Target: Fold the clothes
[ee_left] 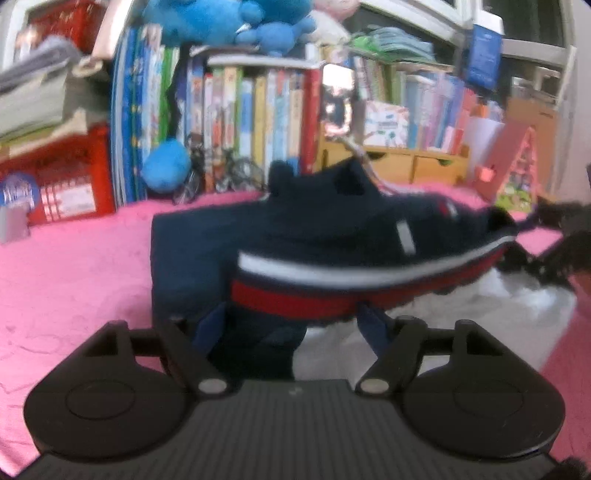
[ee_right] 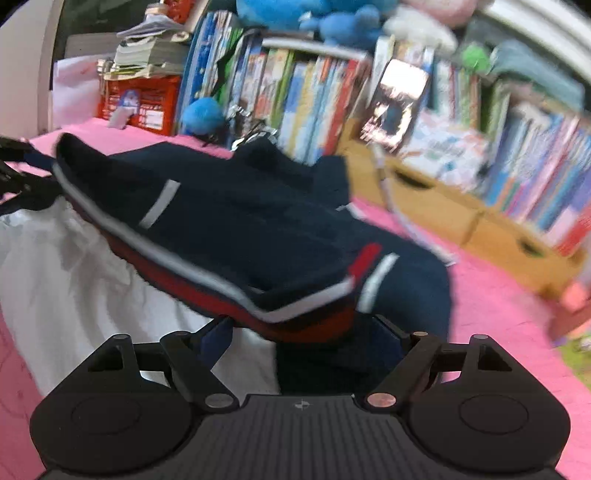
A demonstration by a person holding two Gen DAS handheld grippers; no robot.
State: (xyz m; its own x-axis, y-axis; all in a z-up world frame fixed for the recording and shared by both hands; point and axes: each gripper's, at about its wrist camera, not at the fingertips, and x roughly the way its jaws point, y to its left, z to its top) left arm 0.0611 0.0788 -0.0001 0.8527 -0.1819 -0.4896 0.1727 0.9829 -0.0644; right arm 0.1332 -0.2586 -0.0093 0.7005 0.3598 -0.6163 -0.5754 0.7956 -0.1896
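A navy garment [ee_left: 295, 236] with a white and red striped hem lies on a pink surface [ee_left: 74, 277] and is lifted at its near edge. My left gripper [ee_left: 291, 321] is shut on the red hem at one end. My right gripper [ee_right: 306, 332] is shut on the same hem [ee_right: 295, 321] at the other end, and it shows at the right edge of the left wrist view [ee_left: 565, 229]. The lifted hem hangs over a white cloth [ee_right: 74, 266]. The fingertips are hidden by fabric. Both views are blurred.
A full bookshelf [ee_left: 258, 110] stands behind the pink surface, with blue plush toys [ee_left: 229, 22] on top. A red crate [ee_left: 62, 177] with stacked papers is at the left. Wooden drawers [ee_right: 461, 218] stand under the right-hand books.
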